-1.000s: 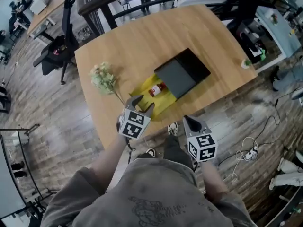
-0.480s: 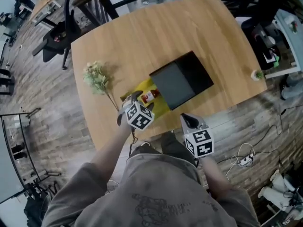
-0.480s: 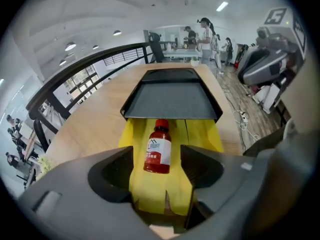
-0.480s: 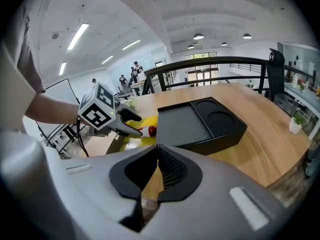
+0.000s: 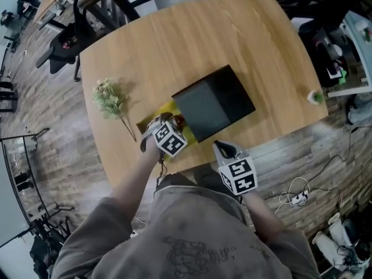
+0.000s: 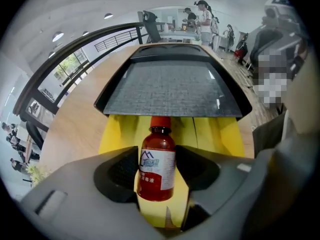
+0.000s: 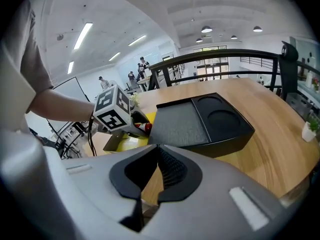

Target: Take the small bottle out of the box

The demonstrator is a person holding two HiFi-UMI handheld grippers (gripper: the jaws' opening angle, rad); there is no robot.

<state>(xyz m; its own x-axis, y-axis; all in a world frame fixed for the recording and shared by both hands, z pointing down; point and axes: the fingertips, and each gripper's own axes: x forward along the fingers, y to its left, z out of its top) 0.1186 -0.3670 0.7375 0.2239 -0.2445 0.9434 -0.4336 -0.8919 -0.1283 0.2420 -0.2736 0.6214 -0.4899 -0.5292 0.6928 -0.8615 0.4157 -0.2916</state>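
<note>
A small red bottle (image 6: 157, 166) with a red cap and white label lies on a yellow liner (image 6: 220, 134) that juts from under the black box (image 6: 170, 89). My left gripper (image 6: 157, 170) has one pad on each side of the bottle's body; its jaws are closing and the pads look pressed against it. From the head view, the left gripper (image 5: 165, 122) covers most of the bottle (image 5: 178, 121) beside the box (image 5: 215, 103). My right gripper (image 5: 222, 149) hangs shut and empty off the table's near edge, with the box (image 7: 200, 121) and bottle (image 7: 144, 127) ahead of it.
A dried flower sprig (image 5: 110, 97) lies on the wooden table (image 5: 174, 45) left of the box. A tiny potted plant (image 5: 315, 96) stands at the table's right corner. A railing and an office chair (image 5: 64, 39) are beyond the far side.
My left gripper has moved forward from the table's near edge onto the yellow liner and now straddles the bottle. The right gripper has stayed near the edge.
</note>
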